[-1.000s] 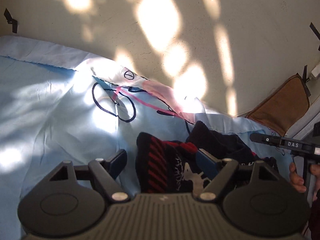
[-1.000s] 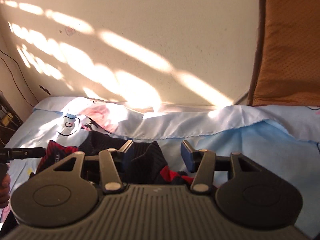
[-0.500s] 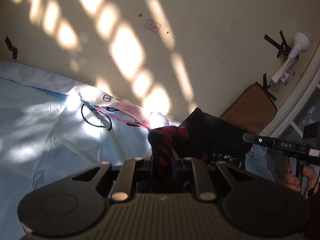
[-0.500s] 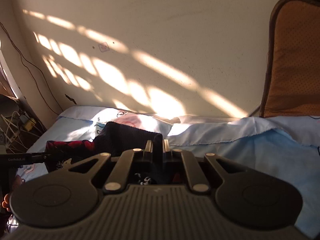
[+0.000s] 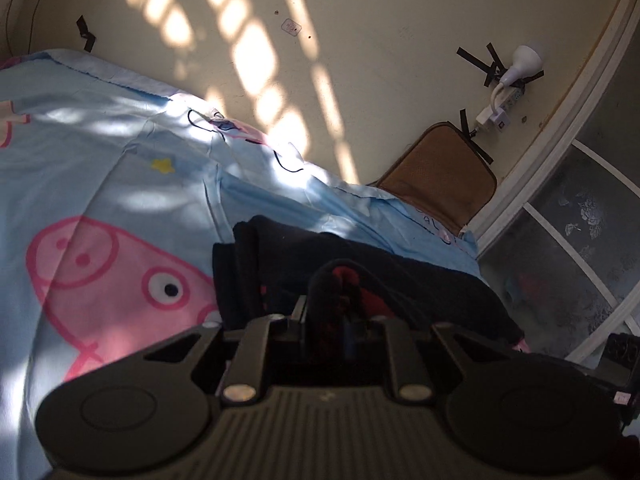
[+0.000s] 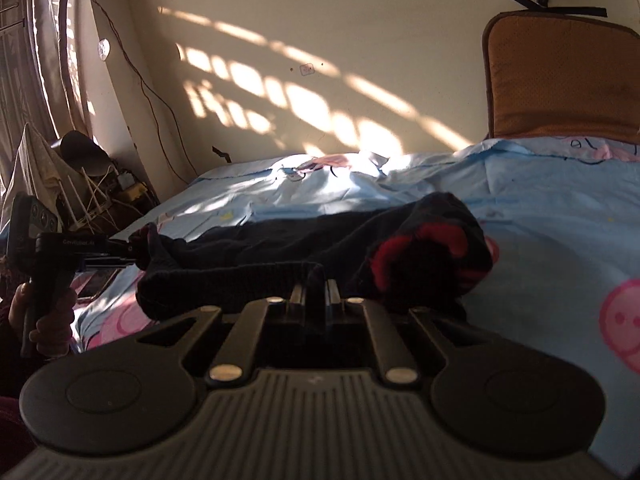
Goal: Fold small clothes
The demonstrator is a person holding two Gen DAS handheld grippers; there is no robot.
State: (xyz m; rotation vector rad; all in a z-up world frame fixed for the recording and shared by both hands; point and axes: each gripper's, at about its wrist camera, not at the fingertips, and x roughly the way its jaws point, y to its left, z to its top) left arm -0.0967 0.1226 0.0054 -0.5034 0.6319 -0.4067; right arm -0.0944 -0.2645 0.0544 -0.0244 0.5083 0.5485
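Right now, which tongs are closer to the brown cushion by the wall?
Right. The right tongs grip the dark garment on the cushion's side of the bed; the left tongs hold its far end, toward the curtain.

Garment (image 6: 304,240) on sheet (image 6: 560,208), cushion (image 6: 560,80) probably behind

Low sunlight falls in broken, slatted patches across the wall (image 6: 360,80) and the far edge of the bedsheet (image 5: 120,184) — the rest sits in dim, bluish shadow. The dark garment (image 6: 280,248) loses nearly all detail. Fisheye bending curves the window frame (image 5: 560,128) at the edges; focus is fairly sharp.
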